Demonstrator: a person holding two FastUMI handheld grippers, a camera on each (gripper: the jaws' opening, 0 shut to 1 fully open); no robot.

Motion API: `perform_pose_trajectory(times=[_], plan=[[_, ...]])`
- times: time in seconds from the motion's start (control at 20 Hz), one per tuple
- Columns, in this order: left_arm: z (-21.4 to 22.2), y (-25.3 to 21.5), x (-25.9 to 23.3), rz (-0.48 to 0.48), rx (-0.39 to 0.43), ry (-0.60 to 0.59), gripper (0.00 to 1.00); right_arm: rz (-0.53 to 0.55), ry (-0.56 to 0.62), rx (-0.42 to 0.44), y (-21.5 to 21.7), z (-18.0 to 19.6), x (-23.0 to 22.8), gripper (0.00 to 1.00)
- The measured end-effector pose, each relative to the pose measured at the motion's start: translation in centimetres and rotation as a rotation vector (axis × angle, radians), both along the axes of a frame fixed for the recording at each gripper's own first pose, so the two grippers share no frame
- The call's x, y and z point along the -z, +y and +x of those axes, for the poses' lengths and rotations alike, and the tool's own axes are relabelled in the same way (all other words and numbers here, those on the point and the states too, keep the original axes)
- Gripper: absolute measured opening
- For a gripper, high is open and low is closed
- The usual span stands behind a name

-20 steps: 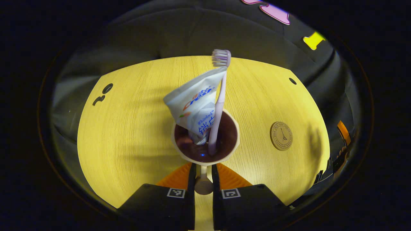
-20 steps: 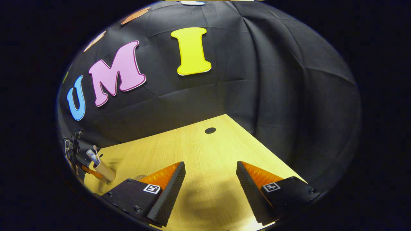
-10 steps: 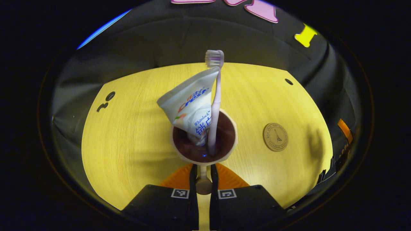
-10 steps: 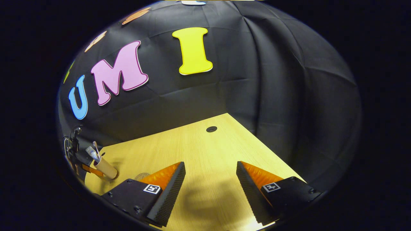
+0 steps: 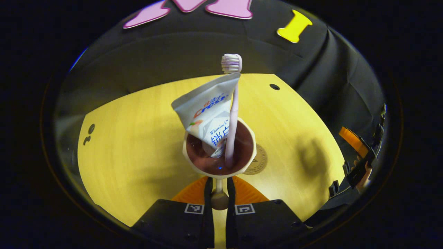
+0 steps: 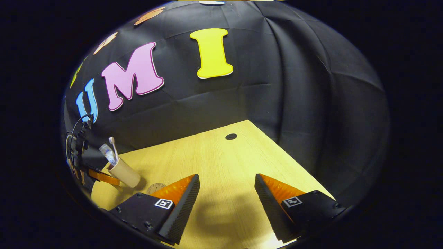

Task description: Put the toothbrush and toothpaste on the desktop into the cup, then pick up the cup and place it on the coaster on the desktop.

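Left gripper (image 5: 218, 188) clamping my cup (image 5: 219, 173) by handle, holding it tilted above coaster (image 5: 258, 163); right gripper (image 6: 226, 193) hovering wide open, gripping nothing.

Toothbrush (image 5: 232, 114) and toothpaste (image 5: 207, 110) stand in the cup (image 5: 250, 159) — toothpaste left of the brush. The coaster (image 5: 260, 162) lies on the desk (image 5: 131, 138), partly behind the cup's right side.

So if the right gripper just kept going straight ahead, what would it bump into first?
Probably nothing soon. The right gripper is open and points across bare desktop toward the booth wall, which it would likely meet first; depth is hard to judge.
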State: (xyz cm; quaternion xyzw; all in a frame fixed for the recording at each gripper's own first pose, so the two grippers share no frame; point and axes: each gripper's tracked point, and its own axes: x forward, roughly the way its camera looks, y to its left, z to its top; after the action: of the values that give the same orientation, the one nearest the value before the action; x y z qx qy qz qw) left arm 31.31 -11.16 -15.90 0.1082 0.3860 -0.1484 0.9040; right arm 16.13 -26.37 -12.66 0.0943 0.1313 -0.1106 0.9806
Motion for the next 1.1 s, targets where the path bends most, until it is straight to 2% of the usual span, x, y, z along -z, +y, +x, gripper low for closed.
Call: perform_pose_trajectory(times=[0.2, 0.45, 0.6, 0.75, 0.85, 0.9, 0.95, 1.1], plan=[[0.3, -3.7, 1.9, 0.022, 0.058, 0.022, 0.18, 0.005, 0.008, -0.008, 0.6, -0.6, 0.5, 0.98], [0.0, -6.0, 3.8, 0.081, 0.119, 0.049, 0.18, 0.029, 0.024, -0.004, 1.0, -1.3, 1.2, 0.98], [0.2, -5.4, 3.9, 0.14, 0.122, 0.06, 0.18, 0.044, 0.032, -0.002, 1.2, -1.8, 1.6, 0.98], [0.1, -5.5, 3.7, 0.141, 0.119, 0.057, 0.21, 0.051, 0.031, -0.005, 1.8, -2.0, 1.5, 0.98], [-0.3, -5.7, 3.4, 0.133, 0.117, 0.027, 0.27, 0.05, 0.033, -0.008, 2.2, -2.1, 1.5, 0.98], [-0.4, -5.5, 2.6, 0.125, 0.11, 0.003, 0.26, 0.05, 0.031, -0.009, 2.6, -2.2, 1.4, 0.98], [-0.4, -5.3, 1.9, 0.112, 0.101, -0.016, 0.31, 0.051, 0.028, -0.01, 2.9, -2.2, 1.2, 0.98], [-1.9, -4.4, -0.4, 0.035, 0.043, -0.092, 0.86, 0.047, 0.017, -0.02, 4.3, -2.4, 0.3, 0.98]])
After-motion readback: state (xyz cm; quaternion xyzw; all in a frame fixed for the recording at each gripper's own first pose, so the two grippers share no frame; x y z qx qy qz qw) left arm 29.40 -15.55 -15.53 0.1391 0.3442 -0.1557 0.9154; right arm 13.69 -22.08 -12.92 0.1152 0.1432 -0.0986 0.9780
